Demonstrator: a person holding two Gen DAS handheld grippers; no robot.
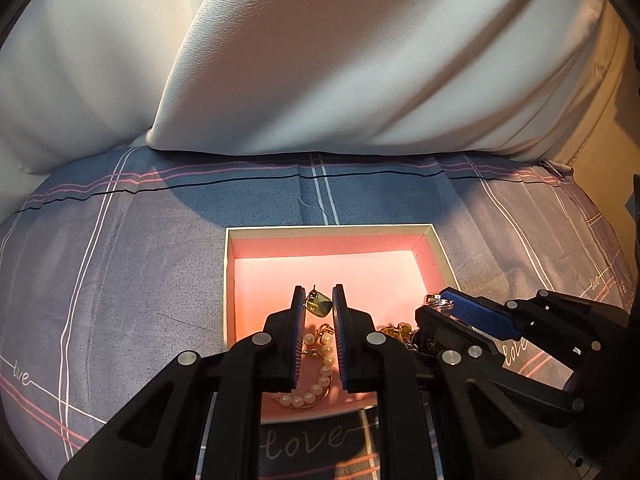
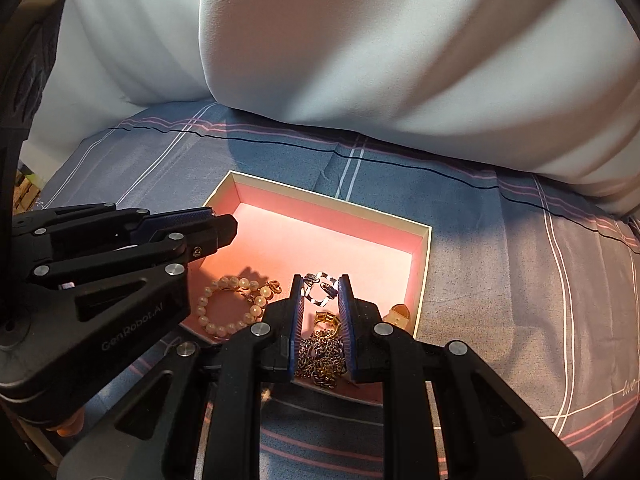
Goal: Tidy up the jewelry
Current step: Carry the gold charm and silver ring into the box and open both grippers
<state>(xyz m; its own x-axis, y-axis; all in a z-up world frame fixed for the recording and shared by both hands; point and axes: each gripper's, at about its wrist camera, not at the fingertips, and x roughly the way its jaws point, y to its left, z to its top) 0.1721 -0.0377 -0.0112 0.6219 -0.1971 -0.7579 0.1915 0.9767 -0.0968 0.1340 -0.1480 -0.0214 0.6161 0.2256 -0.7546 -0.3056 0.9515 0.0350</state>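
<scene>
An open box with a pink lining point(image 1: 328, 240) point(image 2: 332, 216) lies on the bedsheet. My left gripper point(image 1: 319, 292) is over its near part, shut on a gold-green earring point(image 1: 318, 305). A pearl bracelet point(image 1: 316, 376) point(image 2: 232, 304) lies on the lining below it. My right gripper point(image 2: 320, 280) is shut on a silver striped ring-shaped piece point(image 2: 321, 289) over the box's near right corner. Under it lie a gold ring point(image 2: 327, 322) and a tangled chain point(image 2: 322, 358). The right gripper also shows in the left wrist view point(image 1: 438, 300).
A grey-blue plaid bedsheet point(image 1: 160, 240) point(image 2: 500, 260) covers the bed. Large white pillows point(image 1: 320, 60) point(image 2: 400, 60) rise just behind the box. A small amber piece point(image 2: 398, 315) sits at the box's right wall.
</scene>
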